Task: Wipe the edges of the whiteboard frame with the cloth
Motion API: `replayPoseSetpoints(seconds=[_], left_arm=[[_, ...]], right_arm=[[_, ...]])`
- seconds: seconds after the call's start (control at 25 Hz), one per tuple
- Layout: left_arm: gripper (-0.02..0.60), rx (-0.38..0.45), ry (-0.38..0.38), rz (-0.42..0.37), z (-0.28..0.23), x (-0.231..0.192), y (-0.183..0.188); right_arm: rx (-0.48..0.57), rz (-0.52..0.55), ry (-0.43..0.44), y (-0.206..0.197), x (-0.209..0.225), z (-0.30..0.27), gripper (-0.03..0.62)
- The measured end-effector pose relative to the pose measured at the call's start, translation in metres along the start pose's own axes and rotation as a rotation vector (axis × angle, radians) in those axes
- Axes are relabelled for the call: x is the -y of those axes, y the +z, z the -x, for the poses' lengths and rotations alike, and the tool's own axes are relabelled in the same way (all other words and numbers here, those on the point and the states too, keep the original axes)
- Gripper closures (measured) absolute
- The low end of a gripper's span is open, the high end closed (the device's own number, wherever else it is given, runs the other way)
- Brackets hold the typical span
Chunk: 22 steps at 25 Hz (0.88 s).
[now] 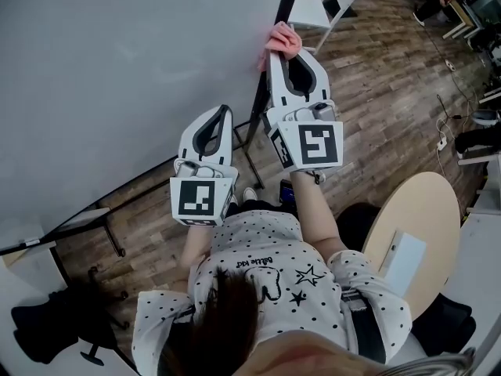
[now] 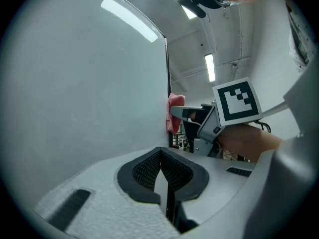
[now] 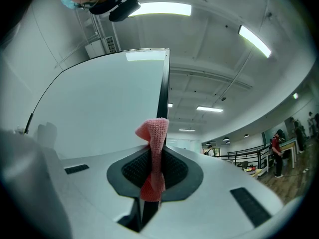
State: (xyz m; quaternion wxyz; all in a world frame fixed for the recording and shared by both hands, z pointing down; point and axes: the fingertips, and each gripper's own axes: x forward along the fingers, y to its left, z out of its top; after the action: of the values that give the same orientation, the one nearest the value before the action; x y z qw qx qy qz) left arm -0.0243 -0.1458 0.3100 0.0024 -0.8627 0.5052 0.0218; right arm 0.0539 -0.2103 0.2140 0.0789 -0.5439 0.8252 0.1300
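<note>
While the cloth [image 1: 282,37] is pinched in the right tongs [image 1: 286,52], its bunched free end is held at the dark frame [image 1: 284,2] along the side edge of the board [image 1: 117,69]. From the left gripper view it appears to be pressed against that edge. In the right gripper view a narrow fold of the cloth is seen clamped between the two pads. A folded tip stands out beyond them and a short tail hangs behind. The left tongs [image 1: 225,112] are pressed together on nothing and are held lower down, close to the board's face. Whether the face is touched cannot be told.

A stroke along this side edge is judged to be the step in hand, and several things could go wrong with it. Only a thin strip of cloth is gripped, so it could be dragged out of the pads by friction if it is pressed hard while being slid along the frame. Little cloth stands proud of the tips, so the frame could be scraped by the bare tips if the tongs are tilted. The frame is narrow, so a small sideways drift could carry the cloth onto the board's face or off into the air, and part of the edge would be missed. The board is not steadied by the left tongs, so it could be pushed or turned on its stand by a firm press.
</note>
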Motion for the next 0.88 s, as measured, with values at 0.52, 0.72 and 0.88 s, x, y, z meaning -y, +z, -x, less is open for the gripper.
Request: replayPoseSetpoints(seconds=[0.52, 0.72, 0.88], left_arm=[[0.566, 0.003, -0.006, -0.010, 0.006, 0.007, 0.000], [0.566, 0.001, -0.003, -0.006, 0.001, 0.000, 0.002], [0.566, -0.002, 0.001, 0.000, -0.002, -0.004, 0.002]], right_arm=[[0.004, 0.035, 0.000, -0.001, -0.002, 0.007, 0.560], [-0.002, 0.057, -0.008, -0.003, 0.001, -0.001, 0.560], [-0.002, 0.055, -0.012, -0.005, 0.002, -0.005, 0.560]])
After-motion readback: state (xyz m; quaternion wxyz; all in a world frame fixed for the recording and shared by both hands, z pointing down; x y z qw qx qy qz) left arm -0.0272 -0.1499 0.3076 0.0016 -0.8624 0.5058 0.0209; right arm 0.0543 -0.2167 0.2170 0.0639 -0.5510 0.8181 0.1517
